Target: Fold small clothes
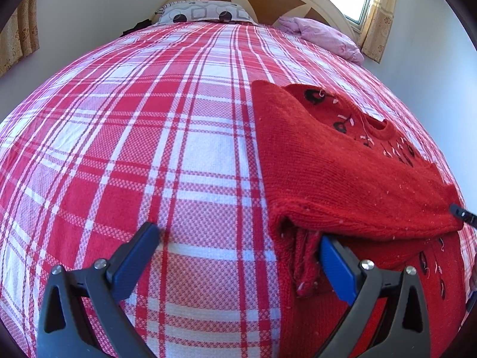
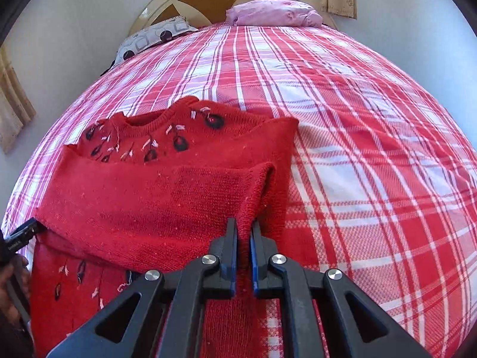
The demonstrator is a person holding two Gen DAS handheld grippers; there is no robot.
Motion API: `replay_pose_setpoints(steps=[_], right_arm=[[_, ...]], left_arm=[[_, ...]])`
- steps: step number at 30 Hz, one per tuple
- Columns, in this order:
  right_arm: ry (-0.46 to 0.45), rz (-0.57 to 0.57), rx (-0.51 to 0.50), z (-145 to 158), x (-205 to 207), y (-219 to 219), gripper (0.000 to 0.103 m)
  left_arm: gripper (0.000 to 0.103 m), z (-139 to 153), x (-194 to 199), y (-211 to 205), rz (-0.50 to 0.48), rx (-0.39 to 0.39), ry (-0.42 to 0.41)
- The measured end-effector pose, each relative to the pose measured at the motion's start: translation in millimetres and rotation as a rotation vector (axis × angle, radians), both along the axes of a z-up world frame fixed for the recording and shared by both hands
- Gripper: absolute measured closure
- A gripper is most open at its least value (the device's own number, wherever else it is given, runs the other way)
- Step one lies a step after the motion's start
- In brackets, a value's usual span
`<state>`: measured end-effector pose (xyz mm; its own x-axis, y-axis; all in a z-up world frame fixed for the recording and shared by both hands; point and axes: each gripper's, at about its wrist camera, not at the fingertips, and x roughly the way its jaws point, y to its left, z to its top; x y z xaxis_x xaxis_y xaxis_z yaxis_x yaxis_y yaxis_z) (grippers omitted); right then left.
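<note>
Red knit sweater (image 1: 342, 179), one, black-and-pink embroidery near its collar, lies partly folded on plaid bed (image 1: 149, 149). Left view only: left hand-held gripper (image 1: 238, 238) released, one finger under the fold. Right view only: right hand-held gripper (image 2: 244, 229) clenched on sweater edge. Two pillows.

Both the left gripper (image 1: 238, 240) and the right gripper (image 2: 244, 228) have black plastic arms with triangular cut-outs, round silver screws at the pivots, and blue ribbed pads lining their fingers (image 1: 338, 264).
</note>
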<state>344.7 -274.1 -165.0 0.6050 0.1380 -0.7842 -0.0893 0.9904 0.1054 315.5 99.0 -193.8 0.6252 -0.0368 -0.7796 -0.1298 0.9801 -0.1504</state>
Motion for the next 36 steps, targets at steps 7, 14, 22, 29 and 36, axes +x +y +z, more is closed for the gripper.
replay_pose_setpoints(steps=[7,14,22,29,36], right_arm=[[-0.018,0.043,0.059,10.3,-15.8,-1.6,0.048],[-0.022,0.029,0.016,5.1,-23.2,2.6,0.048],[-0.067,0.041,-0.008,12.2,-31.9,8.9,0.048],[0.011,0.053,-0.075,-0.8,-15.0,29.4,0.047],[-0.042,0.047,-0.081,10.6,-34.2,29.3,0.047]], left_arm=[[0.0,1.5,-4.3,7.5,0.028,-0.043,-0.017],[0.0,1.4,-7.5,14.4,0.059,-0.088,-0.026],[0.0,2.5,-13.6,18.8,0.107,-0.108,-0.031],[0.0,1.2,-15.0,23.7,0.124,-0.137,-0.031],[0.0,10.7,-28.6,14.2,0.136,-0.032,-0.022]])
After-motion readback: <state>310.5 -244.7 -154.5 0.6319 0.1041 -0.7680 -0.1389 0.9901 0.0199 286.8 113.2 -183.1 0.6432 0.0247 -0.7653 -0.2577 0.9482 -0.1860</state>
